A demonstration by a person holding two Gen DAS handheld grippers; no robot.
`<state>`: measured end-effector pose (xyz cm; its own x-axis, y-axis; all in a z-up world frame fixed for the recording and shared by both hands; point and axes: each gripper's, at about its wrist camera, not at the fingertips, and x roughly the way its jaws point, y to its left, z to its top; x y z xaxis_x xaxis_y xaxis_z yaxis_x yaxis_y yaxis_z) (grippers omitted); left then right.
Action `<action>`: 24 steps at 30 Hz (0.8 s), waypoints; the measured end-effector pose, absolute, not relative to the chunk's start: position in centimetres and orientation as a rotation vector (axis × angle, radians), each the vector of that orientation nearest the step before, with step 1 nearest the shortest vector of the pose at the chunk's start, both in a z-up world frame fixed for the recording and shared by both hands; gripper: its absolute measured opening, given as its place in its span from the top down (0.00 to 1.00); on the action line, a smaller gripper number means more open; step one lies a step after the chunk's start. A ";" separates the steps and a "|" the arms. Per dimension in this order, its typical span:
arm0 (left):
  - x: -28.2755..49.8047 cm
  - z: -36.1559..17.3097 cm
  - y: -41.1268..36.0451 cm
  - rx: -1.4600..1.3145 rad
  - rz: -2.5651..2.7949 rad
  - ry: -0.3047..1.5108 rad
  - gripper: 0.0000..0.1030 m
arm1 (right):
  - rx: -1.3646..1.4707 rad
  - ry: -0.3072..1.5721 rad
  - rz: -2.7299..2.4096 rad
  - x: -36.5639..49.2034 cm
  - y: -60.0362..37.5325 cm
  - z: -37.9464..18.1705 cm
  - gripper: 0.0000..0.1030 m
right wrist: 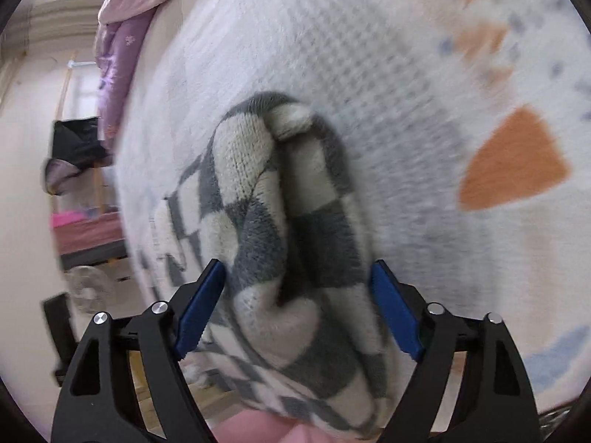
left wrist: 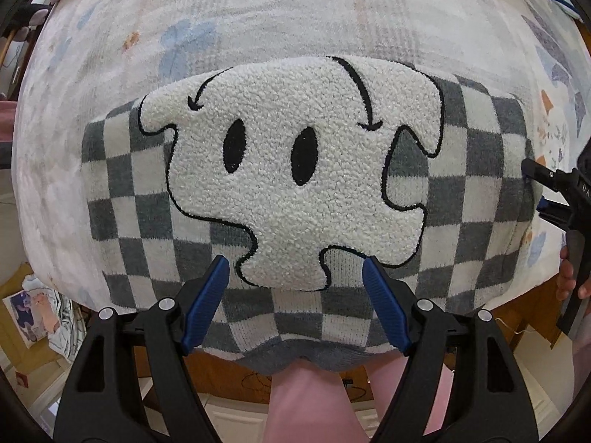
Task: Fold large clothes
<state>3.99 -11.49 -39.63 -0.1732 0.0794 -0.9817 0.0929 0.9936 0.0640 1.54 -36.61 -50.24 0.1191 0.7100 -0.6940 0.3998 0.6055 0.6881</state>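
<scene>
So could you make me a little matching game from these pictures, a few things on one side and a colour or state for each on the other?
Things:
1. sweater
2. fluffy patch on the sweater
3. gripper pads
4. bedspread

Colour or state:
a. blue and ridged
b. grey and white checks
c. pale, with faint blue and orange shapes
d. white, with two black oval eyes

Pairs: 1-b, 2-d, 3-a, 4-c
</scene>
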 end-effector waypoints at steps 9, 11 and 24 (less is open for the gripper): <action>3.8 -40.3 -11.0 0.087 0.009 1.769 0.25 | 1.252 1.588 0.392 1.2 -36.6 -53.7 0.06; 3.8 -40.6 -11.0 0.081 0.017 1.777 0.25 | 1.209 1.675 0.463 0.6 -34.4 -53.9 0.06; 8.1 -40.2 -10.2 -0.123 -0.049 1.722 0.87 | 1.154 1.560 0.241 -1.1 -33.9 -48.8 0.53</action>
